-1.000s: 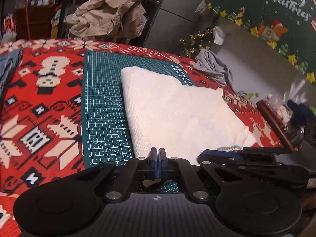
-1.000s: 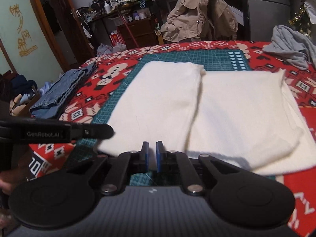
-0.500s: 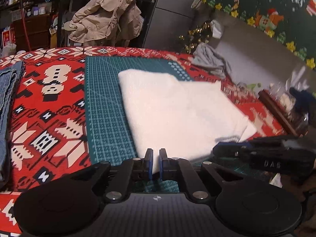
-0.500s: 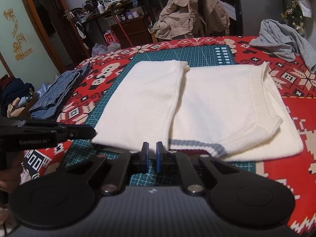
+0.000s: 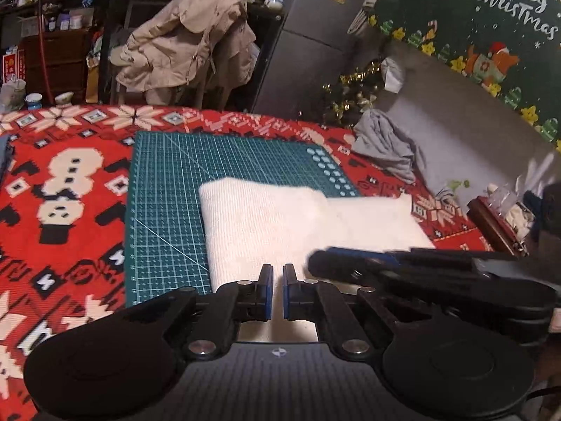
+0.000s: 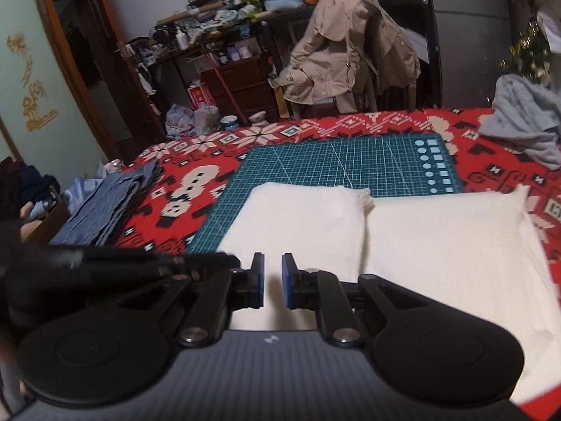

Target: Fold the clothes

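Note:
A white knit sweater (image 5: 266,224) lies folded on the green cutting mat (image 5: 168,210), a sleeve or side panel turned over its left part (image 6: 308,221). My left gripper (image 5: 277,291) hovers over its near left portion, jaws nearly shut with a thin slit; white cloth shows through the slit, and I see nothing pinched. My right gripper (image 6: 271,280) is beside it over the same near edge. Its jaws are opening, and the cloth seen between the pads lies below them. Each gripper's fingers (image 5: 350,263) (image 6: 175,263) show in the other's view. The near hem is hidden.
A red patterned tablecloth (image 5: 70,193) covers the table. Folded jeans (image 6: 105,207) lie at the left edge and a crumpled grey garment (image 6: 526,122) at the far right. A beige jacket (image 6: 350,45) hangs on a chair behind. A wooden box (image 5: 498,224) stands off the table's right side.
Both grippers moved forward from the sweater's near edge to over it; the striped hem went out of sight. The left pads parted to a slit and the right gap widened.

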`<state>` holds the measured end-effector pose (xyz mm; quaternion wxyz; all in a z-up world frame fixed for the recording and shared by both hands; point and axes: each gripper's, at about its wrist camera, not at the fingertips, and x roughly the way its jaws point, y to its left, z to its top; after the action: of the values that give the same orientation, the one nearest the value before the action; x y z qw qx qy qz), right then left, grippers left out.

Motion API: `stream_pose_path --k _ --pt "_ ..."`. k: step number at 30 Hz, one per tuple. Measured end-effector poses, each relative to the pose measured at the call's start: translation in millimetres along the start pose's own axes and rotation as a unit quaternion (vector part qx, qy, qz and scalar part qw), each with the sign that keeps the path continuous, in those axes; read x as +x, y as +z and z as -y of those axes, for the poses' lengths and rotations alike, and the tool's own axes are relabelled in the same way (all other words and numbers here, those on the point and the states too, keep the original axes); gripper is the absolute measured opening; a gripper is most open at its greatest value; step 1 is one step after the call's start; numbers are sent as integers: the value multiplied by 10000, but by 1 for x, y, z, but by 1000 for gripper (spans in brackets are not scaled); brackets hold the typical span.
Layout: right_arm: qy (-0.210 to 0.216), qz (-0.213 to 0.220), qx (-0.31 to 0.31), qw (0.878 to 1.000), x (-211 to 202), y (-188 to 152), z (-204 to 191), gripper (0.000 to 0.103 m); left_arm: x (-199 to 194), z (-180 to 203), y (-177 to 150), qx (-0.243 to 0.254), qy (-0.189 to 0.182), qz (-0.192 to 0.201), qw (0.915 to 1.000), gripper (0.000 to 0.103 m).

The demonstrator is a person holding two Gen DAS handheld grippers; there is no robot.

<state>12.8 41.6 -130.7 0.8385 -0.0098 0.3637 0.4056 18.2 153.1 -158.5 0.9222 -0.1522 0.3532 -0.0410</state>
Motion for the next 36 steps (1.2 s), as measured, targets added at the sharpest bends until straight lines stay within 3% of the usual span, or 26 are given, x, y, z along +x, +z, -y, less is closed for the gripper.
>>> stream_pose_path --k 4,8,11,16,23,24,26,31,36 --pt "-477 -136 -79 9987 24 -2 11 5 4 -6 -9 47 99 -1 9999 5" --pt "-311 -144 466 9983 20 -1 40 1 -4 -12 -6 -238 -16 -17 9997 4" --pt "-290 15 360 9989 13 5 38 9 -7 -14 5 -352 -159 108 9992 4" --pt "-22 95 71 9999 21 24 20 9 15 -19 28 -459 -230 146 9986 4" --pt "-343 -52 17 9994 53 34 29 9 26 -29 25 -498 -96 93 9987 3" --pt "-430 -58 89 9990 53 35 34 2 24 -31 24 -556 -110 97 9983 3" --pt "-502 -94 231 9984 52 37 45 0 20 -32 24 -671 -129 120 9976 2" --pt "-141 117 164 9997 45 47 35 5 28 -28 41 -632 -145 227 9976 4" --pt "-22 -117 -96 9999 68 50 20 5 47 -35 51 -686 155 89 9975 3"
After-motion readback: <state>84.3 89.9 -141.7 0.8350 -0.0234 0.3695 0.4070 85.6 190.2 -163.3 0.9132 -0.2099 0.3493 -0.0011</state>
